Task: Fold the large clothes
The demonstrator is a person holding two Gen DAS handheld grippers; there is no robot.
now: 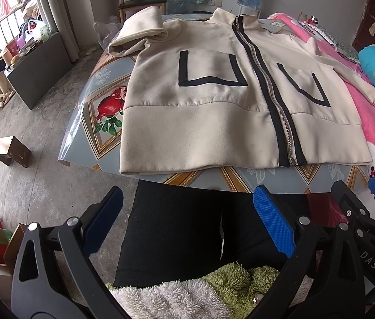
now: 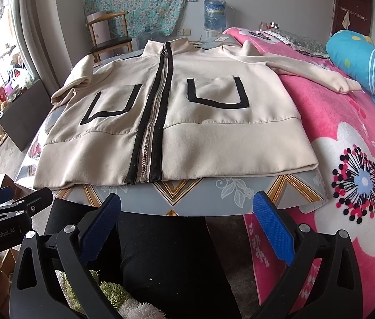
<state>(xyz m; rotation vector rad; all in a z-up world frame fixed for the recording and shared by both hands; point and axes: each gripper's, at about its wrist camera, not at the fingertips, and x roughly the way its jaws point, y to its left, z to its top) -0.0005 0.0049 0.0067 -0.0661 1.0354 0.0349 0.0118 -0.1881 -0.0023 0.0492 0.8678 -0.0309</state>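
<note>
Jacket (image 1: 214,111) lies flat, zipped, front-up on table (image 1: 102,133), right sleeve (image 2: 307,71) out over the bed; soft, limp, probably weighty, so pinch cuff or hem corners; left gripper (image 1: 187,220) and right gripper (image 2: 187,220) both gaping, empty.

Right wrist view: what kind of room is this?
Probably a bedroom at home: a bed with a pink flowered blanket beside the table, a wooden chair and a water jug by the wall.
</note>
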